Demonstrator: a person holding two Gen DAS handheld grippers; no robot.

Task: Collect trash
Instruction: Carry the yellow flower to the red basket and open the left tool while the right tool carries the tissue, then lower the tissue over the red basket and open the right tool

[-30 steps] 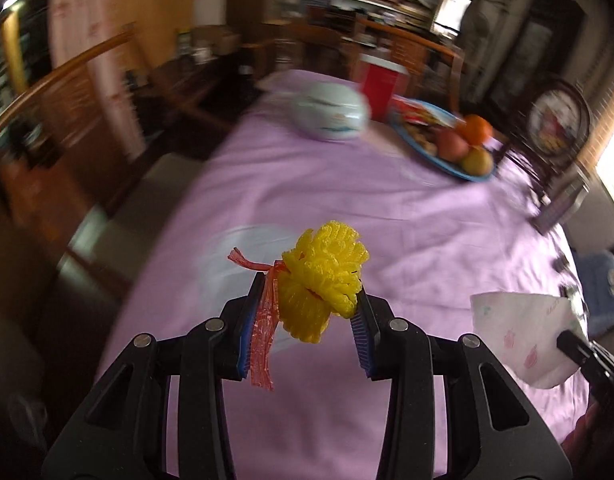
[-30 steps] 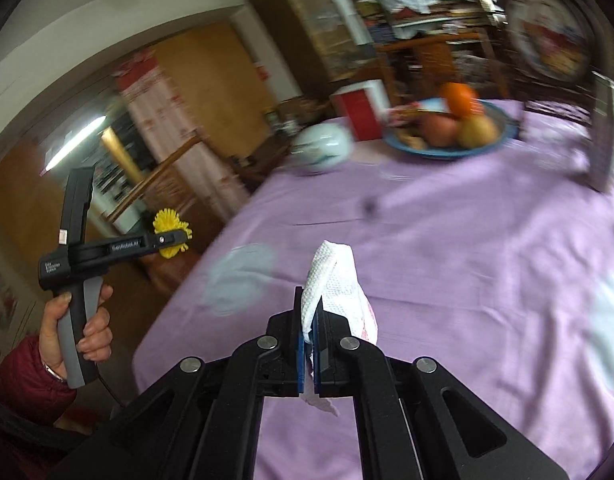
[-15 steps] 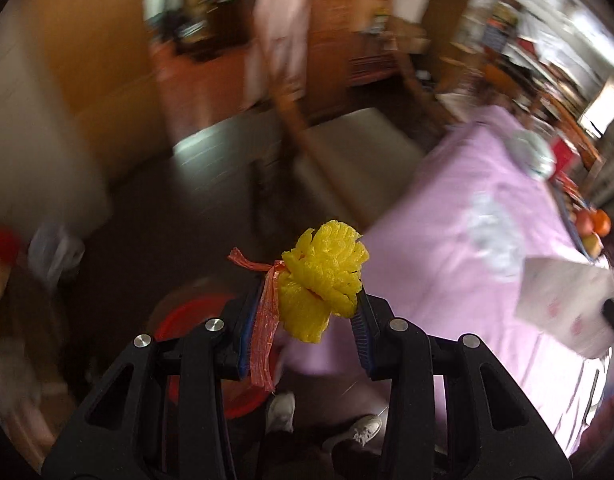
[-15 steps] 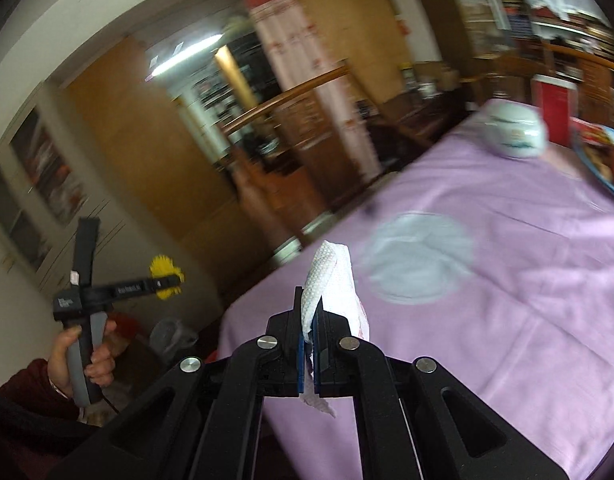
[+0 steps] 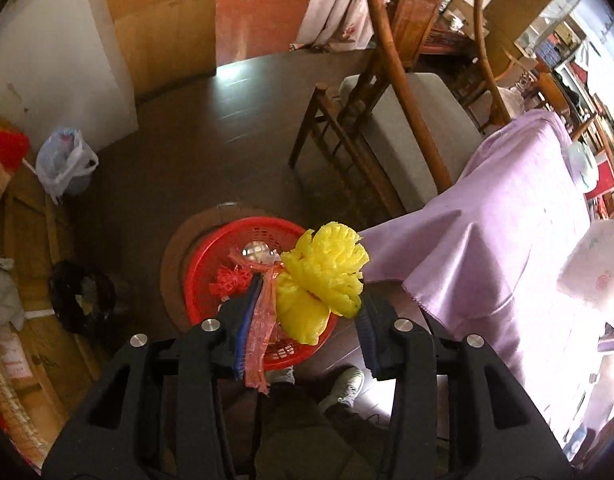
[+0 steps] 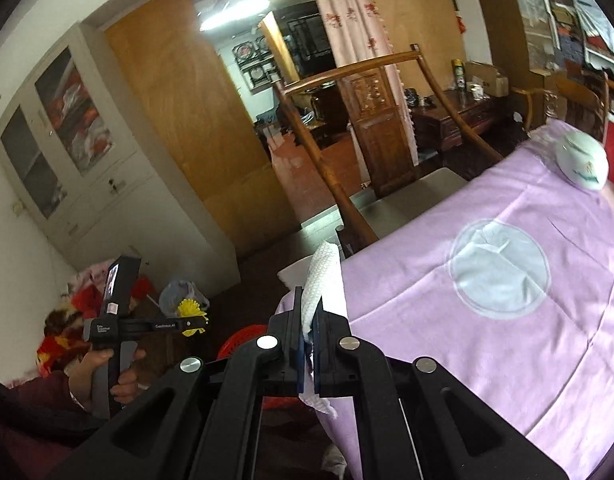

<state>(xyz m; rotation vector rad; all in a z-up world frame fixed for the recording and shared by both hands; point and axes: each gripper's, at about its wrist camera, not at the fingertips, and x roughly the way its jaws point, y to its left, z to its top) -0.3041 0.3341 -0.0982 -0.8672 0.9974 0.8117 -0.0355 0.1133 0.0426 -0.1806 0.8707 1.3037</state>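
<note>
My left gripper (image 5: 307,320) is shut on a yellow foam fruit net (image 5: 323,272) with a red plastic strip (image 5: 261,332) hanging from it. It holds them above a red basket (image 5: 211,256) on the floor, which has red netting and a clear wrapper inside. My right gripper (image 6: 309,320) is shut on a white paper napkin (image 6: 321,280) at the edge of the purple-clothed table (image 6: 487,320). The napkin also shows in the left wrist view (image 5: 595,264). The left gripper with the yellow net (image 6: 191,312) shows in the right wrist view, over the basket's rim (image 6: 239,340).
A wooden chair (image 5: 387,128) with a grey seat stands between the basket and the table (image 5: 507,216). A black-lined bin (image 5: 81,292) and a tied plastic bag (image 5: 65,162) sit on the dark floor at left. A white covered dish (image 6: 581,162) rests on the table.
Both grippers swung left away from the table. The left one now looks down over the red basket on the floor, still holding the yellow net. The right one still holds the napkin.
</note>
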